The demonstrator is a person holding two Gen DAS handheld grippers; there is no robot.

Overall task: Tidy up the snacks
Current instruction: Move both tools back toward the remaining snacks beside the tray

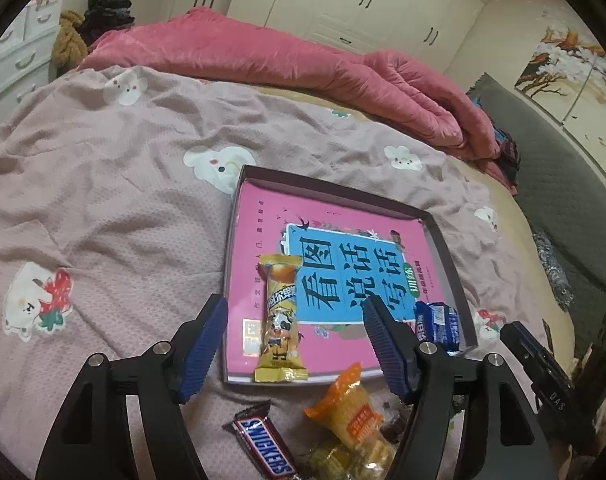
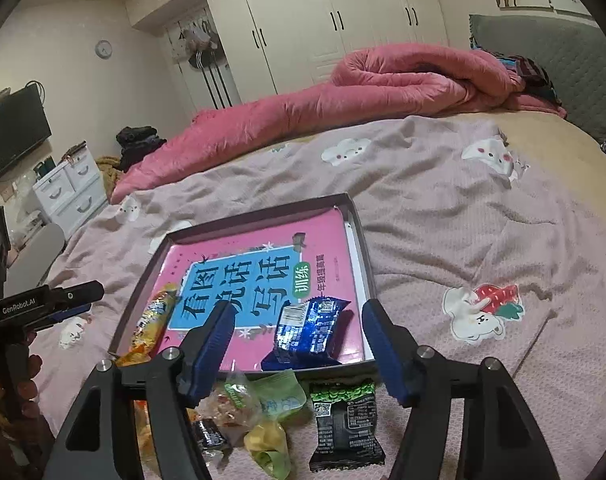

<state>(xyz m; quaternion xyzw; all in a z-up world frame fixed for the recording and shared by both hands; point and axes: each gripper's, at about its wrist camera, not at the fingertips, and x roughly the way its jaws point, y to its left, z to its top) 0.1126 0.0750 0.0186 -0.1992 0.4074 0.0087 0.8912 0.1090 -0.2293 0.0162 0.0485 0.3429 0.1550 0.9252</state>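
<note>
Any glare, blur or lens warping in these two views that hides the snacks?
Left wrist view: strong fisheye bending, dark vignette corners, slight glare on the yellow snack, Snickers bar readable. Right wrist view: same warping, foil glare on the blue packet, nearest snacks soft.

- Pink book (image 1: 335, 276) lying in the shallow box: large title characters "看图说话写话" on a blue panel; green tag "训练" beside it.
- Brown chocolate bar (image 1: 265, 446) on the bedspread: "SNICKERS".
- Other gripper's black body (image 2: 19, 310), seen from the right wrist: "GenRobot.AI".
- Remaining snack wrappers: print too small to read.
</note>
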